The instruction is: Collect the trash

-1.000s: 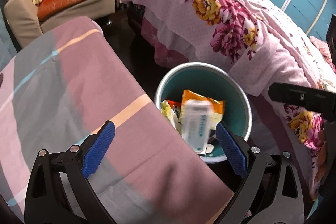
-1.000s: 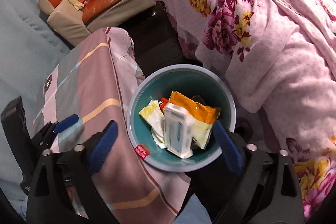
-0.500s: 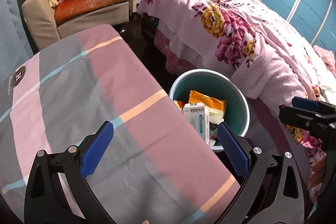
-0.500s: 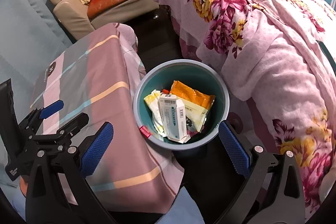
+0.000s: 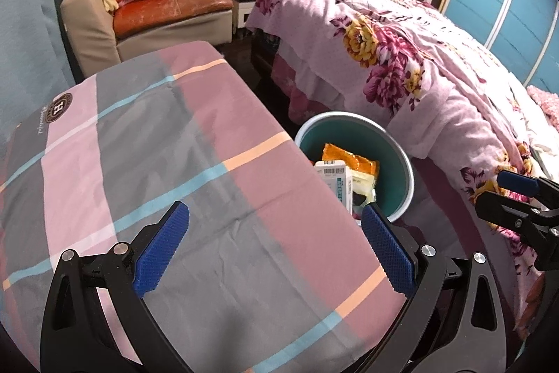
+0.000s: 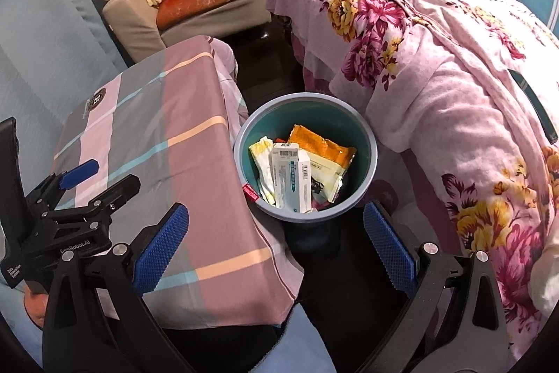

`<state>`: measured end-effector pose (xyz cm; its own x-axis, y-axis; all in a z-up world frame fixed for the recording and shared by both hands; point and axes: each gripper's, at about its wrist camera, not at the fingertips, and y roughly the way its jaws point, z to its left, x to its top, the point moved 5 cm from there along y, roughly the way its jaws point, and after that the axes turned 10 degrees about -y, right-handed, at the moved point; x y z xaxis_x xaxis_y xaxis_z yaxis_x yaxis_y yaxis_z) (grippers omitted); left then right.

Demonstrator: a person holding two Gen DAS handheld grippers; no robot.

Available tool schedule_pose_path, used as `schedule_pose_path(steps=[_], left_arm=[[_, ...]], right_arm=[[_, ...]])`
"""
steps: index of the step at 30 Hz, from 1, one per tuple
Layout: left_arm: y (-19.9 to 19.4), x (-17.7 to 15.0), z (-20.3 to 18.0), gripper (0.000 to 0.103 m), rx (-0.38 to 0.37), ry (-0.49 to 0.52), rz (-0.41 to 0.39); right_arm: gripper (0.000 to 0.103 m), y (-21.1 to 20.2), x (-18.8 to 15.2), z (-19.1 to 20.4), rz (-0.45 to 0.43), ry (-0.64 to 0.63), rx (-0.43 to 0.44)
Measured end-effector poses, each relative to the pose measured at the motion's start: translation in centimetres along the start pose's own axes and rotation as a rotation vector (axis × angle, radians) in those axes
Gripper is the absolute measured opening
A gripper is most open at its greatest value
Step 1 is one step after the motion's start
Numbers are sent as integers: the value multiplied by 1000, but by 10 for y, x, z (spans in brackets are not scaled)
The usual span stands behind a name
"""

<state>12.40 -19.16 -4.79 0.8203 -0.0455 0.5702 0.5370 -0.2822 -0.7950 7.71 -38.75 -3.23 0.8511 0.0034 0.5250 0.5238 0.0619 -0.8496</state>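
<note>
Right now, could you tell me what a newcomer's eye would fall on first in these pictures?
Probably the teal bin on the dark floor between the table and the bed, holding a white box and an orange packet. Next, the pink flowered bedspread filling the right side, and the striped tablecloth on the left. Both grippers, left and right, are open and hold nothing.

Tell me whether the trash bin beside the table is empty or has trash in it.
It has trash in it. The teal trash bin holds a white carton, an orange packet and a pale yellow wrapper, piled below its rim.
</note>
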Motion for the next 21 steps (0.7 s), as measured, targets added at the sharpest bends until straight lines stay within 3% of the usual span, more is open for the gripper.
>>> schedule_pose_path(steps=[21], left_arm=[[-1, -9, 10, 99, 60, -12, -18]], right_arm=[[96, 6, -7, 6, 0, -22, 9]])
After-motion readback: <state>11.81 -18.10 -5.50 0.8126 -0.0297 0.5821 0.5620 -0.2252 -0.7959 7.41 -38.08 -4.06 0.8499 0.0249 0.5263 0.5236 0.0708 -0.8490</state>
